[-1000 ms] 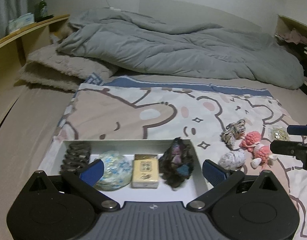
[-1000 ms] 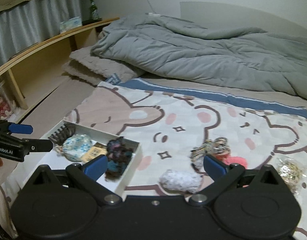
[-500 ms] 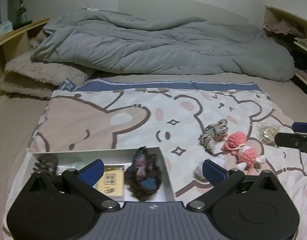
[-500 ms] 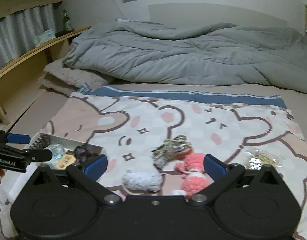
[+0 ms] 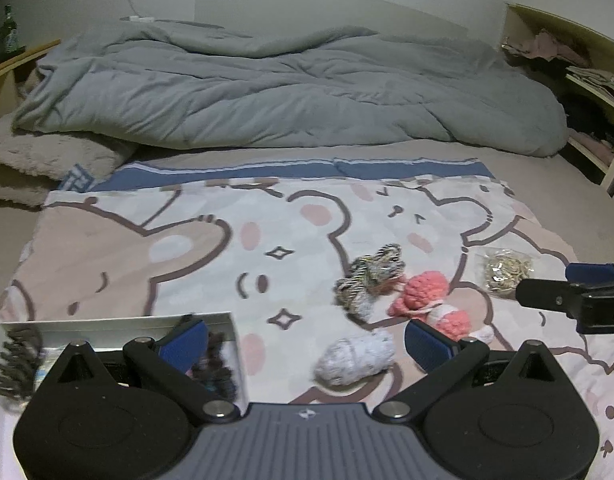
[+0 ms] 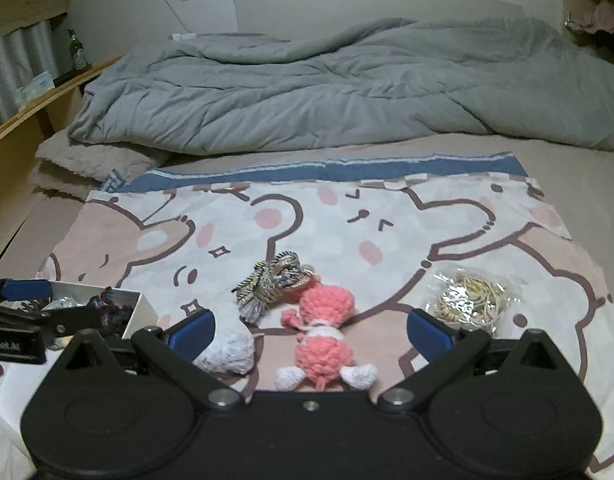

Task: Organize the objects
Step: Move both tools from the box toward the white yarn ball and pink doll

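A white fluffy ball lies on the cartoon-bear cloth between the fingers of my open left gripper. A pink crocheted doll lies between the fingers of my open right gripper, with the white fluffy ball by the left finger. A striped cord bundle sits just beyond the doll, and a clear bag of rubber bands lies to the right. The white tray at the left holds a dark scrunchie and a black hair claw. Neither gripper holds anything.
A rumpled grey duvet covers the far half of the bed, with a beige fleece blanket folded at its left. A wooden ledge with a green bottle runs along the left; shelves with clothes stand at the right.
Both grippers have swung right, away from the tray. The left now frames the white ball instead of the tray; the right now frames the pink doll. Both stayed open.
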